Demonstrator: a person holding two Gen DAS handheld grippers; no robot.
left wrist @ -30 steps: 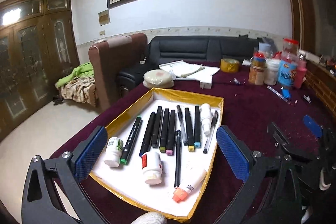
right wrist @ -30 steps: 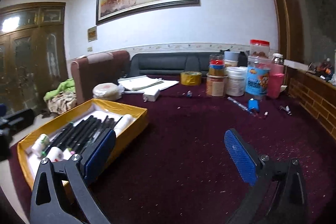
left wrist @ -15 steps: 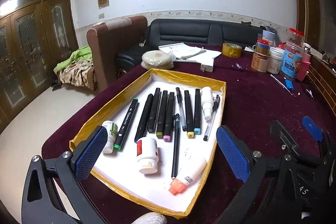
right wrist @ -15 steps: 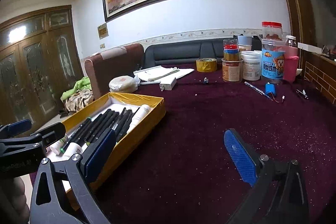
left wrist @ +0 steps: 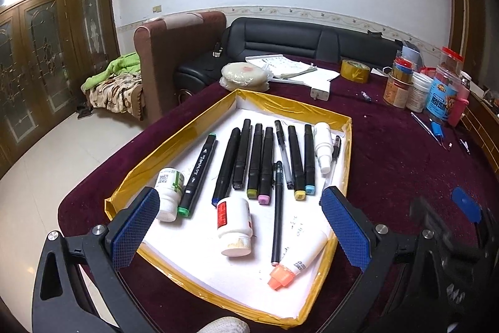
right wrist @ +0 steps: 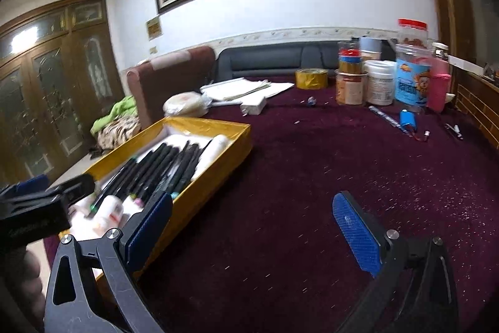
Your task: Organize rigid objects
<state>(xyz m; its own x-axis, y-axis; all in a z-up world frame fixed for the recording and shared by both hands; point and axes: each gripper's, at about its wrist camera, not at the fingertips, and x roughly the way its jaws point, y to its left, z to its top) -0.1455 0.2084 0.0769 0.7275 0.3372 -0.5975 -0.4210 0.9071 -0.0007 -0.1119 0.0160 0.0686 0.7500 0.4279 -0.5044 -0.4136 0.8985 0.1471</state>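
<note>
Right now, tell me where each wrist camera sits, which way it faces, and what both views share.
Left wrist: above the open left gripper, looking down into the gold-edged white tray of black markers; the right gripper shows alongside.
Right wrist: low behind the open right gripper, facing across the maroon tablecloth toward the jars; the left gripper shows alongside.
Shared: the tray, yellow tape roll, sofa.

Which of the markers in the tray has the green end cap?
The marker lying leftmost in the yellow tray, angled beside the green-labelled white bottle. Its near cap is green; the others visibly end in blue, olive, pink, yellow or light blue.
</note>
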